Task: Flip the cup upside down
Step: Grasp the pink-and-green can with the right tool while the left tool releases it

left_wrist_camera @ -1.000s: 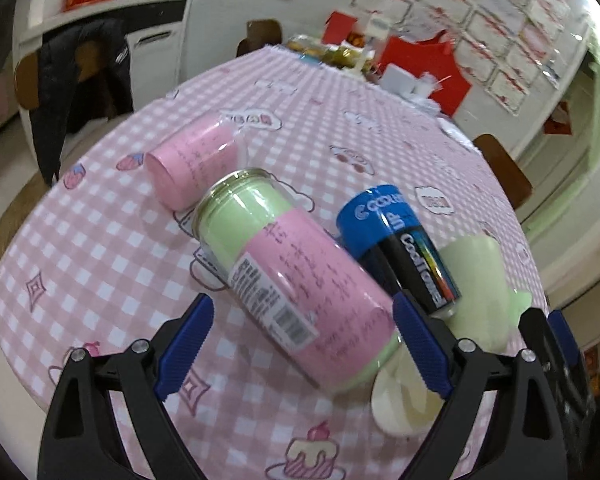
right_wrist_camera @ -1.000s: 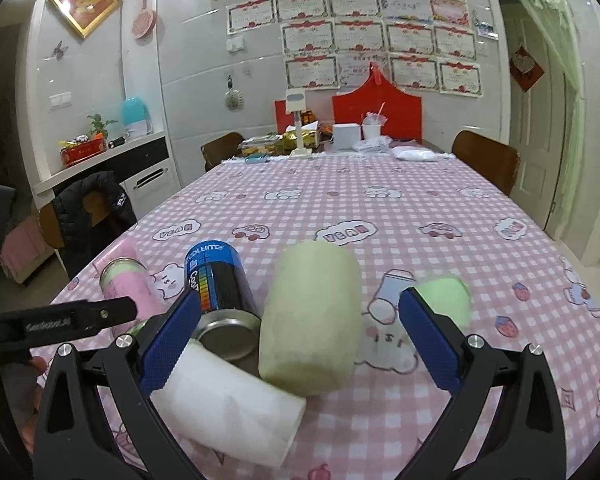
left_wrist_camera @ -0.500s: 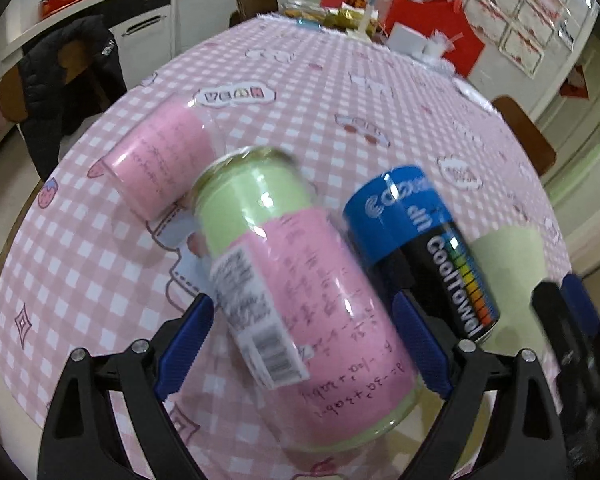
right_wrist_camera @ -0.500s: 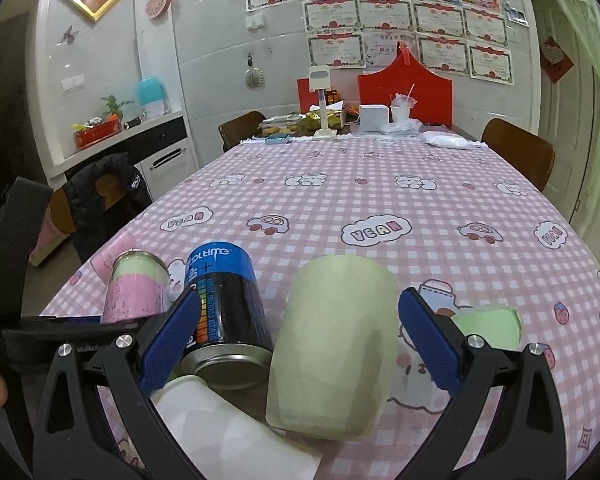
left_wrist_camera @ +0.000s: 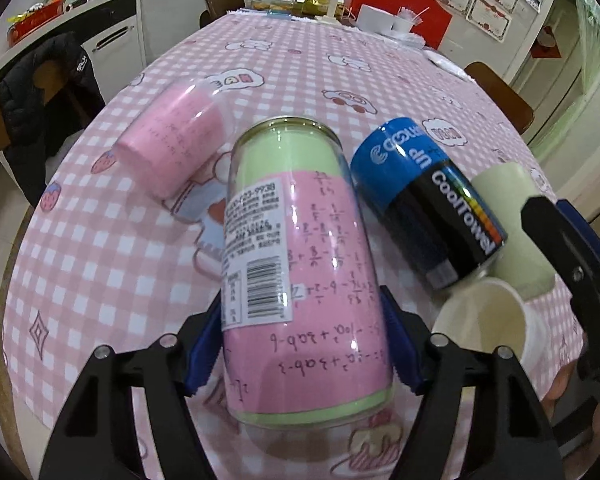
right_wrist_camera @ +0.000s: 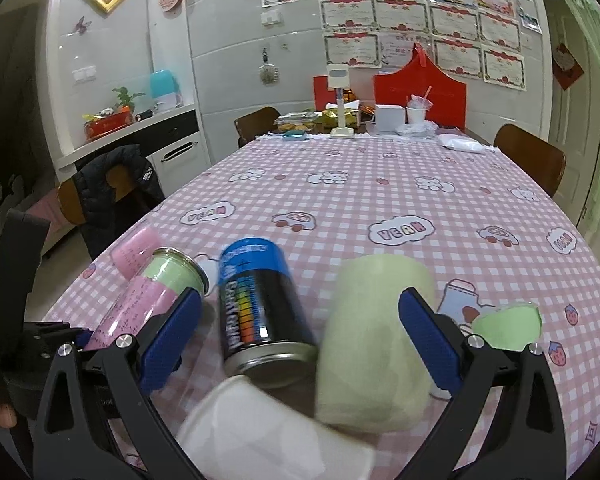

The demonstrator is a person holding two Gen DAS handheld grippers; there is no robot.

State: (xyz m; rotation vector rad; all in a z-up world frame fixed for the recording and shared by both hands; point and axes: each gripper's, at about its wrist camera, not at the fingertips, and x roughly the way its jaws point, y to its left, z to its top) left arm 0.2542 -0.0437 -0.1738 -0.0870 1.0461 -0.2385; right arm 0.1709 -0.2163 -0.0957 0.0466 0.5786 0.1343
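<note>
Lying across the pink-and-white checked tabletop [left_wrist_camera: 112, 264] is a cluster of cylinders, all on their sides. Largest and nearest the left gripper [left_wrist_camera: 302, 338] is the clear plastic cup with a pink printed sleeve and pale green lining [left_wrist_camera: 300, 264]; its long axis runs almost straight along the gripper's line of sight, one round end toward the camera and the other pointing away. Both blue fingers press the cup's flanks near the close end, so the left gripper is clamped on it.

Right of that cup lies the blue-and-black cylindrical can [left_wrist_camera: 424, 204], then the pale green frosted cup [right_wrist_camera: 374, 344], then the white paper cup [left_wrist_camera: 484, 320]. Left of the sleeved cup lies a smaller pink cup [left_wrist_camera: 172, 152].

The right gripper [right_wrist_camera: 300, 340] stands wide open, straddling the can and the frosted cup, gripping nothing.

Judgement: the left hand is placed to upend the held cup.
</note>
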